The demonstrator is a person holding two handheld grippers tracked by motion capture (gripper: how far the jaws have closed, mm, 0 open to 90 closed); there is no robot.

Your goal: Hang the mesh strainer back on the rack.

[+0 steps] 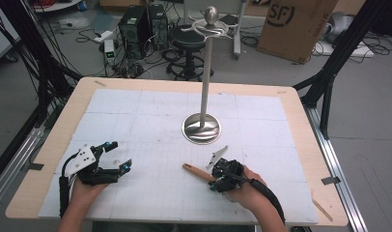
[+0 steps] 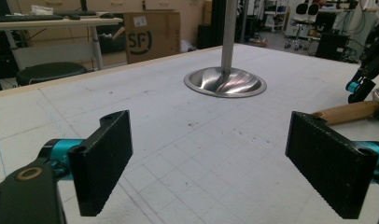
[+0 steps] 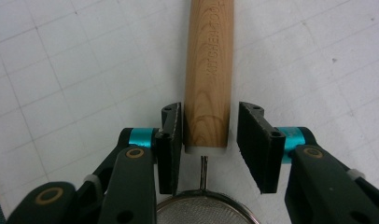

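Observation:
A strainer with a wooden handle (image 1: 196, 172) lies flat on the white gridded mat, near the front right. In the right gripper view the handle (image 3: 210, 70) runs away from me, and the mesh bowl (image 3: 204, 212) sits just below the jaws. My right gripper (image 3: 209, 140) straddles the handle's end by the bowl. One pad is up against the wood and a gap shows at the other, so it is open. In the high view the right gripper (image 1: 214, 178) points left along the table. My left gripper (image 1: 120, 154) rests at the front left, wide open and holding nothing (image 2: 215, 163).
A metal stand with a round base (image 1: 201, 128) and a tall pole topped with hooks rises mid-table; its base (image 2: 225, 83) lies ahead of the left gripper. Bare mat (image 1: 150, 121) stretches between the hands. A stool, computer towers and a cardboard box (image 1: 295, 24) stand beyond the table.

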